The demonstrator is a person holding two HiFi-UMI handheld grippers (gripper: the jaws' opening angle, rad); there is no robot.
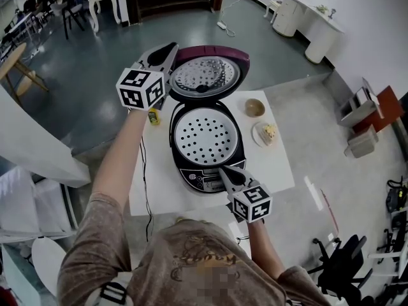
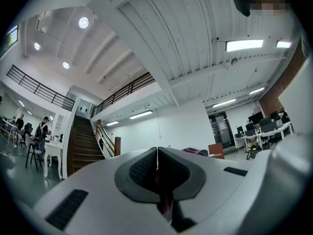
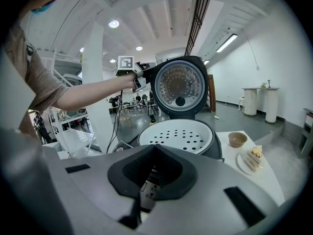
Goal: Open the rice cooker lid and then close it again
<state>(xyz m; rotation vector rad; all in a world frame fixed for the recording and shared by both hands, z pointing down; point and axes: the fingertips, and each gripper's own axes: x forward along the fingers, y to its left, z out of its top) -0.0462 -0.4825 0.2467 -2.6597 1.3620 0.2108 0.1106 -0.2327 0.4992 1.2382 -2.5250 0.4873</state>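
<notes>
Rice cooker lid (image 1: 205, 75) is up: opening done, closing left. My left gripper (image 1: 170, 48) sits jaws together at its rim; right gripper (image 1: 222, 169) jaws together over control panel (image 1: 199, 181).

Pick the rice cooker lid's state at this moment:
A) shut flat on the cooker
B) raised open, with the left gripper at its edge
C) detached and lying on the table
B: the lid stands raised behind the exposed perforated tray, with the left gripper at its left edge.
</notes>
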